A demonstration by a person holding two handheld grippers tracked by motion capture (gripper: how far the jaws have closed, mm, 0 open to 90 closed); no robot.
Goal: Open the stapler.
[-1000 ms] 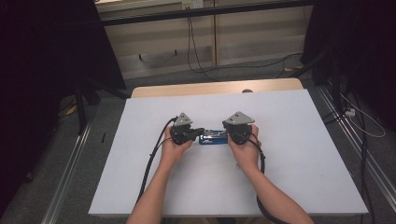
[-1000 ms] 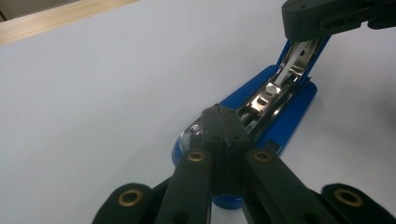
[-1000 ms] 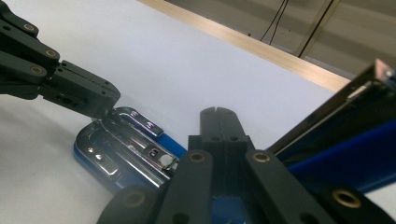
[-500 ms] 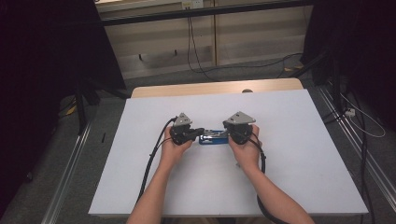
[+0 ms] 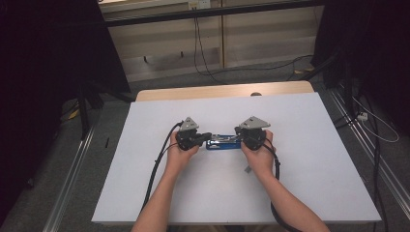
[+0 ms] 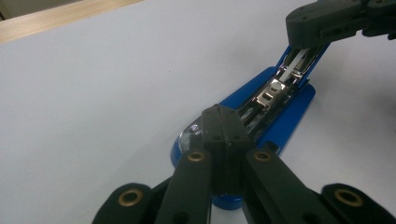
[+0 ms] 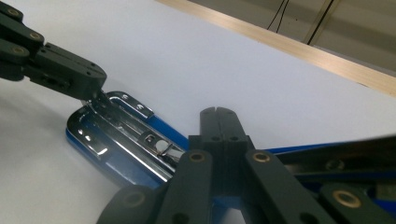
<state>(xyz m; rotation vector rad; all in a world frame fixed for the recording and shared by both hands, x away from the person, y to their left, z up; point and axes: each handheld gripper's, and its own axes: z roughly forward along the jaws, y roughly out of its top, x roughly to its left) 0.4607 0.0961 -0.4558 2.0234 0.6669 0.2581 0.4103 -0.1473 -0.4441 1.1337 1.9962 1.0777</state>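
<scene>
**Blue stapler opened flat between two closed grippers**

In the high view, a slim blue stapler (image 5: 223, 143) is seen at the centre of the matte white table (image 5: 309, 183), between the left gripper (image 5: 207, 136) and the right gripper (image 5: 238, 130).

In the left gripper view, the black jaws are pressed together over the stapler's rounded blue end; its glossy metal channel runs towards the upper right.

In the right gripper view, the jaws are likewise pressed together above the chrome rail.

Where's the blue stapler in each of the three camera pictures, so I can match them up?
High view: the blue stapler lies mid-table, between the two claws.
Left gripper view: it runs from bottom centre up to the right, behind the closed jaws.
Right gripper view: it sits left of centre.
Shared landmark: its shiny metal staple channel, lying open on the white table.
</scene>
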